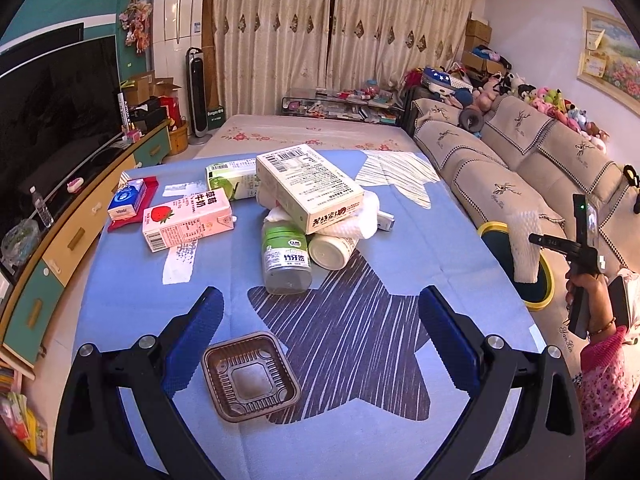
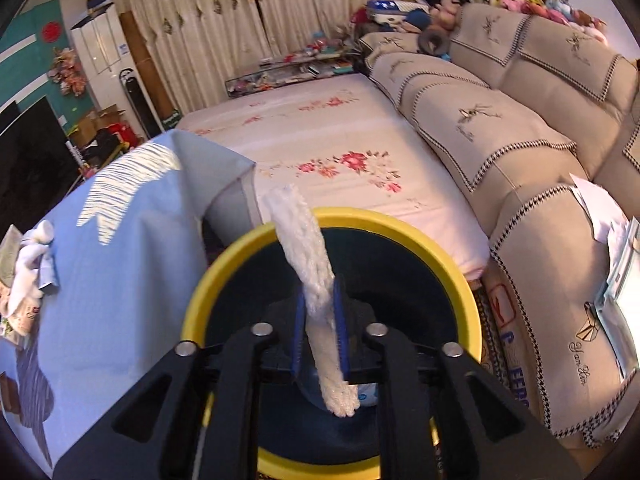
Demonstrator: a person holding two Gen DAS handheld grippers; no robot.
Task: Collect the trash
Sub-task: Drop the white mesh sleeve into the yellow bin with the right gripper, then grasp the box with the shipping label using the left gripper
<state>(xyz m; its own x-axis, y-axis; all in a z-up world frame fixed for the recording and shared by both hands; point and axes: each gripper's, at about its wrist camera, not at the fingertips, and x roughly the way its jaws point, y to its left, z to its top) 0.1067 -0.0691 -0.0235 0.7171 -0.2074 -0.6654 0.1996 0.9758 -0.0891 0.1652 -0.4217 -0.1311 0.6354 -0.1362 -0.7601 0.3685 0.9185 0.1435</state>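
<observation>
My left gripper hovers open low over the blue tablecloth. A brown plastic tray lies between its blue fingers, close to the left one and untouched. Beyond it sits a heap of trash: a green-lidded jar, a white jar, a white box, crumpled paper and a pink strawberry milk carton. My right gripper is shut on a white foam net, directly above the yellow-rimmed bin. From the left wrist, that foam net hangs over the bin beside the table.
A green carton and a blue tissue pack lie at the table's far left. A beige sofa runs along the right, a floral-covered surface lies behind the bin, and a TV cabinet stands left of the table.
</observation>
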